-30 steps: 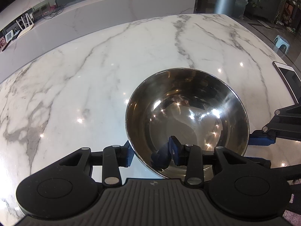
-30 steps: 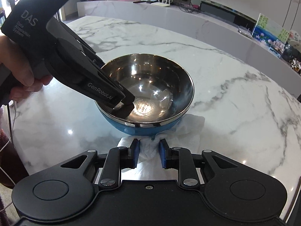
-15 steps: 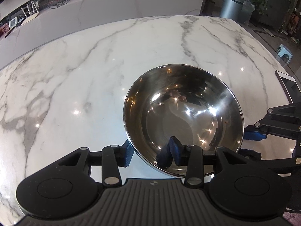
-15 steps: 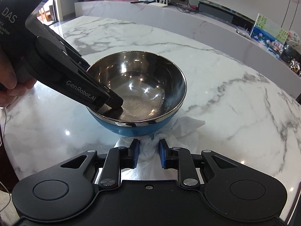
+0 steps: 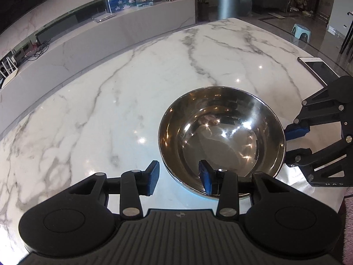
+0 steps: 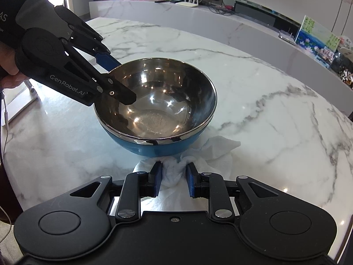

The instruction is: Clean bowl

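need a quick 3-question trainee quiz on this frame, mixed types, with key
1. True or false: the right gripper is clamped on a white paper towel.
2. The bowl is steel inside. Its outside is: A red, B blue, C white.
3. Fill in: one finger of the left gripper is inside the bowl, the other is ____ it.
Key: 1 true; 2 B; 3 outside.

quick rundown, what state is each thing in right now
bowl: upright on the table, empty inside, rim straddled by the left claw
left claw: open, one finger inside the bowl, one outside
right claw: shut on the white cloth
white cloth: crumpled, partly under the bowl
phone: flat at the table edge
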Available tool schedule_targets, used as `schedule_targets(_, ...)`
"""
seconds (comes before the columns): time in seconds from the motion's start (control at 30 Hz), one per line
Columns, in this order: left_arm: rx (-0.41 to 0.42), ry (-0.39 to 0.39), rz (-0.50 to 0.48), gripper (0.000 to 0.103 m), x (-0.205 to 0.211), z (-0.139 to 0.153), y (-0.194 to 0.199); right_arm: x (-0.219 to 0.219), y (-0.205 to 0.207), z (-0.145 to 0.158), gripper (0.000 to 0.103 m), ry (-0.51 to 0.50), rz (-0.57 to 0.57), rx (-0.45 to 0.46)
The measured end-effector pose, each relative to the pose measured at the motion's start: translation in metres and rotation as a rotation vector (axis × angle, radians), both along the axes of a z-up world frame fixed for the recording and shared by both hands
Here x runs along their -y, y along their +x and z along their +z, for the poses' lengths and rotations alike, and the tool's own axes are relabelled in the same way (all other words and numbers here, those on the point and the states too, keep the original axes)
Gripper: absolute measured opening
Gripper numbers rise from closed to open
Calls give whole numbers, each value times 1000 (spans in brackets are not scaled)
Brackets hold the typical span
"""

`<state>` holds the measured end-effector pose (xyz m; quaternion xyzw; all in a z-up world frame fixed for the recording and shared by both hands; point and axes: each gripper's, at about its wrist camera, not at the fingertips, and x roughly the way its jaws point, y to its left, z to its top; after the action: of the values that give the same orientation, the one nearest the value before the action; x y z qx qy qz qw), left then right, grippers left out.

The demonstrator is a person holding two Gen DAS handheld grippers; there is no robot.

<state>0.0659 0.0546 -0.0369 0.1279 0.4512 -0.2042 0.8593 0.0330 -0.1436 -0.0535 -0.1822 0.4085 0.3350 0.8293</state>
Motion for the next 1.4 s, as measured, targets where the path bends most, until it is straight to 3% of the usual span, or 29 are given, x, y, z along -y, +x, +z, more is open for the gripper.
schedule_targets(0.03, -10, -12, 6, 24, -2, -1, 2, 0, 0, 0, 20, -1, 2, 0)
schedule_targets(0.17, -51, -41, 44, 16, -5, -7, 8, 2, 1, 3, 24, 4, 11, -9)
schedule_targets(0.23, -73, -73, 80, 15, -8, -8, 10, 5, 0, 8, 33, 8, 9, -9)
schedule_targets(0.3, -87, -95, 107, 15, -11, -8, 12, 9, -4, 14, 54, 6, 6, -1)
schedule_targets(0.33, -89, -99, 119, 15, -10, -8, 12, 12, -7, 17, 57, 10, 8, 1)
schedule_targets(0.5, -86, -89, 153, 15, -7, -8, 12, 16, -12, 18, 59, 30, 21, -50)
schedule_targets(0.73, -77, -74, 149, 17, -4, -9, 9, 3, -14, -8, 59, -35, 63, -20)
schedule_targets(0.83, -72, -65, 143, 18, -3, -9, 8, 7, -7, -13, 55, 14, 52, -42)
schedule_targets(1.0, -68, -50, 141, 21, 0, -10, 7, 18, 2, -13, 23, 53, 18, -45)
schedule_targets(1.2, -68, -34, 148, 22, 9, -9, 2, 25, 3, -9, 19, 69, 22, -43)
schedule_targets(1.4, -109, -99, 205, 24, 12, -11, 2, 44, 7, 10, 19, 98, -43, -11)
